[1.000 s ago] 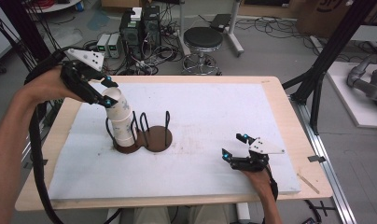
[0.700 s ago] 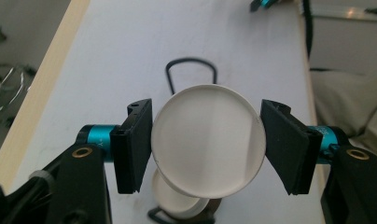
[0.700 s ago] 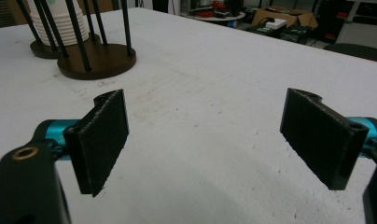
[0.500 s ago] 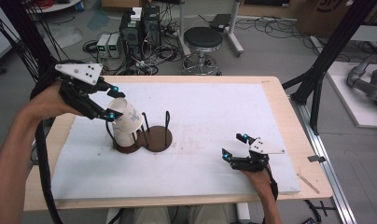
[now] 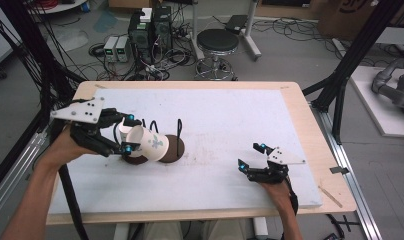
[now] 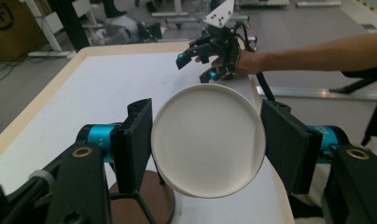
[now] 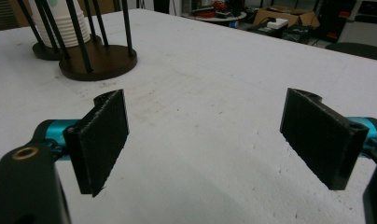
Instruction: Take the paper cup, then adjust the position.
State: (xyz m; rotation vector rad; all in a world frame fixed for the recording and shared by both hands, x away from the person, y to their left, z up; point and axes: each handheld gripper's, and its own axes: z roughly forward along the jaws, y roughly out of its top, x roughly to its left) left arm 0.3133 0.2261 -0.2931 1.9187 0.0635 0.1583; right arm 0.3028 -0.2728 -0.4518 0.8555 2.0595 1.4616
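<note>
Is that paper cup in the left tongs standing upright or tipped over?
Tipped on its side. The paper cup lies level between the left tongs, its open mouth facing the hand, above the brown stand.

place: lab | signs: electronics rack (image 5: 149,27) (cables everywhere), black frame struts (image 5: 362,47), stool (image 5: 217,42)

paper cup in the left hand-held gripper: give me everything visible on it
The paper cup is white, looks like thin paperboard, with a green leafy print on its side and a rolled rim. It lies tilted nearly on its side, base toward the camera in the left gripper view, a plain round disc. The left hand-held gripper is shut on it, black pads on opposite walls. It hangs above the wooden rack bases, close to the cup stack.
</note>
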